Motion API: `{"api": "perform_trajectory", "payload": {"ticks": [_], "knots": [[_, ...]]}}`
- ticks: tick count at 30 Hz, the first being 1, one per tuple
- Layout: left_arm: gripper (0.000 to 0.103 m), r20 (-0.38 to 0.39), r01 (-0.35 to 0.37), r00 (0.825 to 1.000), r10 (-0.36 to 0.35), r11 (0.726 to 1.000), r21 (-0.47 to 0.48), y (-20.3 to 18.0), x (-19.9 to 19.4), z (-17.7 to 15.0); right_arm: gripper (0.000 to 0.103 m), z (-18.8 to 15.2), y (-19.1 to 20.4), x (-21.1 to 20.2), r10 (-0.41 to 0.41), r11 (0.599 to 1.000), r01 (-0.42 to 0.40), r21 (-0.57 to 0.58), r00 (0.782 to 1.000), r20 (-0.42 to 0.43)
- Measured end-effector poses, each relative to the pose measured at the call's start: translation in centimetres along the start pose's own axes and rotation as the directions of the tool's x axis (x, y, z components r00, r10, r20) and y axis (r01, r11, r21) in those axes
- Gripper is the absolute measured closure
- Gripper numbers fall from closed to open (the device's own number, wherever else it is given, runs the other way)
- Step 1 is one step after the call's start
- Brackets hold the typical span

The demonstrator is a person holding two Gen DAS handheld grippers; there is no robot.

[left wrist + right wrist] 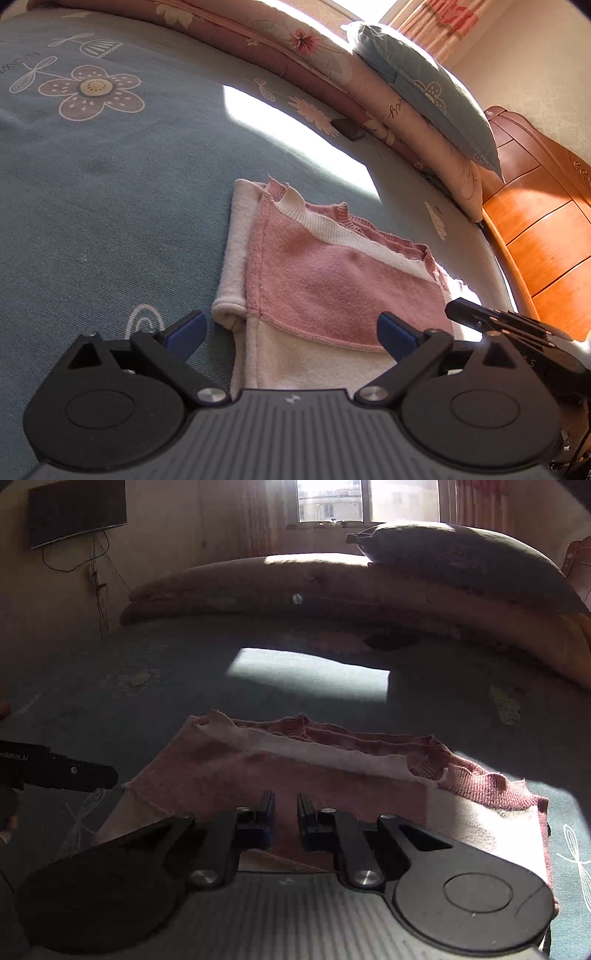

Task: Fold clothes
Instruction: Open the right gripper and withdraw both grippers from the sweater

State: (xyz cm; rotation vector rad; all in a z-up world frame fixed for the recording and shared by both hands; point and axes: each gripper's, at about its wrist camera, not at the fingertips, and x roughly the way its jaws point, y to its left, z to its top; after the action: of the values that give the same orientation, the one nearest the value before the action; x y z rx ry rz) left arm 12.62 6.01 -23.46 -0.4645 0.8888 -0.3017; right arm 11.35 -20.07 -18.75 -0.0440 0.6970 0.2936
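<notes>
A pink and cream knitted sweater (332,280) lies folded into a flat, roughly rectangular packet on the blue-grey bedsheet printed with flowers (92,177), its ribbed pink collar and cream band toward twelve o'clock. The left gripper (291,334) hangs over the packet's near edge with its blue-padded fingers (186,332) spread wide; nothing sits between them, and the cloth lies loose beneath. At three o'clock from it, the black tip of the right gripper (285,821) pokes in by the sweater's edge. The right one's fingers stand almost together, a narrow slit between them, with no fabric pinched; the sweater lies just below. Behind the sweater at twelve o'clock a folded pink floral quilt (295,51) runs along the bed, a blue-grey pillow (424,92) resting on top. An orange wooden headboard (535,229) stands at three o'clock.
</notes>
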Motion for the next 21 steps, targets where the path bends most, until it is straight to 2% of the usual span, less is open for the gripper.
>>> {"api": "perform_trajectory", "payload": {"ticks": [4, 7, 12, 14, 18, 21], "knots": [[0.005, -0.023, -0.014, 1.000, 0.014, 1.000, -0.002, 0.8, 0.7, 0.2, 0.088, 1.0, 2.7, 6.4, -0.017, 0.997, 0.012, -0.078, 0.997, -0.070], [0.005, -0.028, -0.010, 1.000, 0.010, 1.000, -0.015, 1.3, 0.9, 0.3, 0.088, 0.9, 3.5, 9.5, -0.039, 0.995, 0.031, -0.098, 0.996, -0.079], [0.005, -0.028, -0.025, 0.999, 0.025, 1.000, -0.010, 1.4, 1.0, 0.2, 0.087, 2.7, 2.8, 13.3, -0.031, 0.999, 0.028, -0.039, 0.997, -0.065], [0.005, -0.016, -0.042, 0.999, 0.041, 0.999, -0.001, 1.3, 0.8, 0.2, 0.087, 3.8, 2.7, 13.8, -0.021, 1.000, 0.021, -0.008, 0.998, -0.063], [0.005, 0.019, -0.076, 0.997, 0.075, 0.997, 0.002, 1.5, 0.0, 0.4, 0.087, 5.5, 3.4, 13.1, 0.061, 0.998, -0.061, 0.023, 0.998, -0.003], [0.005, 0.025, -0.084, 0.996, 0.084, 0.996, -0.002, 1.8, -0.2, 0.6, 0.087, 6.1, 4.5, 15.3, 0.057, 0.998, -0.057, 0.007, 0.998, -0.035]]}}
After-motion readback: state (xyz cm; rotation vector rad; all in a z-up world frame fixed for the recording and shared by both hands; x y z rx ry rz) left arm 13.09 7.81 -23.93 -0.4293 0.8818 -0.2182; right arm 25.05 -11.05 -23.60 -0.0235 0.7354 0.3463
